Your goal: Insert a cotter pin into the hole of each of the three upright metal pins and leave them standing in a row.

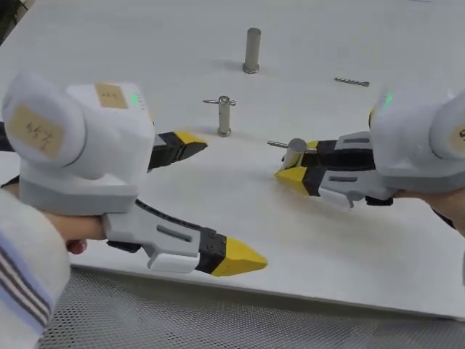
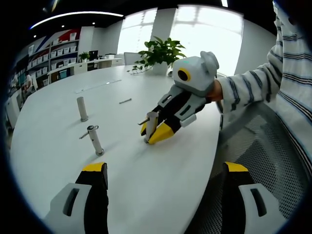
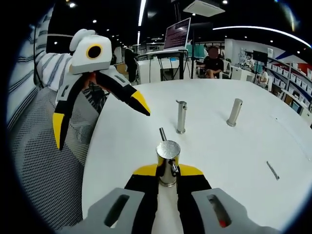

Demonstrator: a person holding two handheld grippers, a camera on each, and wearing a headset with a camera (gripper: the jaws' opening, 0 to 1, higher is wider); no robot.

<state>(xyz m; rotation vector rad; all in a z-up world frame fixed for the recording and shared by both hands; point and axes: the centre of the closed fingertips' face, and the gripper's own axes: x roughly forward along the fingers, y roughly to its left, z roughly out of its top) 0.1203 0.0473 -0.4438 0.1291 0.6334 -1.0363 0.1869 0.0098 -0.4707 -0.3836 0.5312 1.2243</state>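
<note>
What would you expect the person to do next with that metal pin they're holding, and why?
Probably stand the held pin upright in line with the middle pin and far pin, then open the right gripper. It already carries a cotter pin but leans in the shut fingers. The loose cotter pin seems meant for the bare far pin.

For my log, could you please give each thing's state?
Far metal pin: upright, no cotter pin.
Middle metal pin: upright, cotter pin inserted.
Near metal pin: cotter pin inserted, gripped.
Loose cotter pin: lying flat.
Left tool: open, empty.
Right tool: shut on near metal pin.
</note>
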